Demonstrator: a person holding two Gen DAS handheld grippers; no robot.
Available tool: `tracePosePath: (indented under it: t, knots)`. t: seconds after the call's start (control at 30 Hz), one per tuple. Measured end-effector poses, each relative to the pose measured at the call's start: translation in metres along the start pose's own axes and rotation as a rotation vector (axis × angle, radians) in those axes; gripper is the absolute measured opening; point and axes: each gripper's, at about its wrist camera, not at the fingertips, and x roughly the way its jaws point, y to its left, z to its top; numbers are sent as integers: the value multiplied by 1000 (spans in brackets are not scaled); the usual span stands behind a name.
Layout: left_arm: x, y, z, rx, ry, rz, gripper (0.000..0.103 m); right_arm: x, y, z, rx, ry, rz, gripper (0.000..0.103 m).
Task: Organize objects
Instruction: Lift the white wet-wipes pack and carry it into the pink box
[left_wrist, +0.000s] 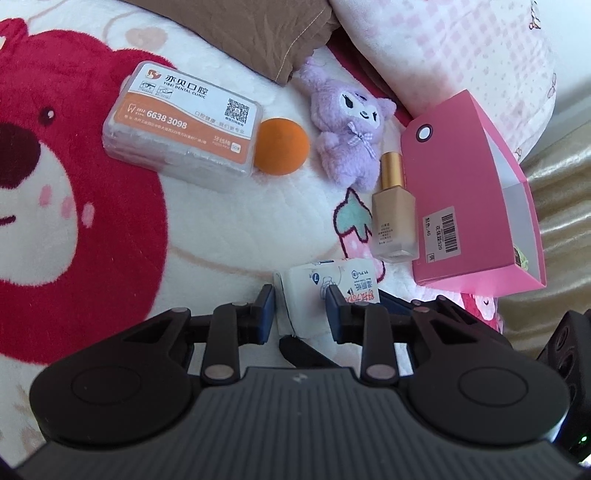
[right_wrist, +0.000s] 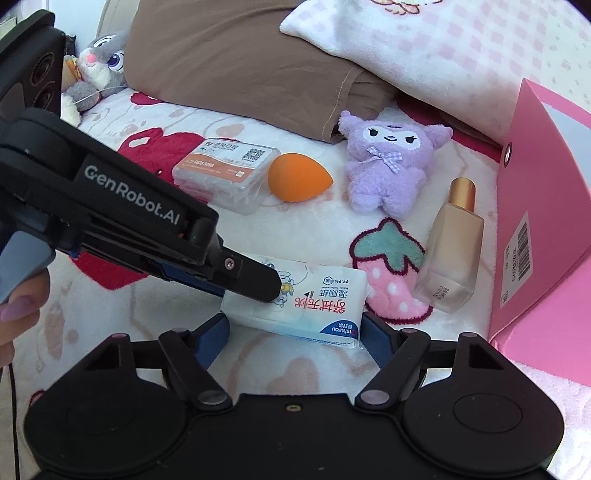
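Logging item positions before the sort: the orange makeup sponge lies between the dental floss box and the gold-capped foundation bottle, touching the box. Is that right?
Not quite. The orange makeup sponge does touch the dental floss box, but on its other side is the purple plush toy, not the foundation bottle, which lies further right, beside the pink box. The right wrist view shows this.
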Motion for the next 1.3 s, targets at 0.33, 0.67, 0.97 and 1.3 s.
tracePosePath:
  t: [0.33,0.67,0.97,1.3]
  knots:
    - [-56,-58,-21,144,-67,-41,28,-77,-1,0,-39,-91,-21,81]
    - [-85,-131,-26,256,-123,-80,28,-146,-28,9,-64,-173,-85,82]
    - [-92,-178,-11,319,-105,-85,28,-180,-62,37,-44,-117,-69,82]
    - [-68,-224,29,320,-109,-125,29,-195,-96,59,-90,-159,-160,82]
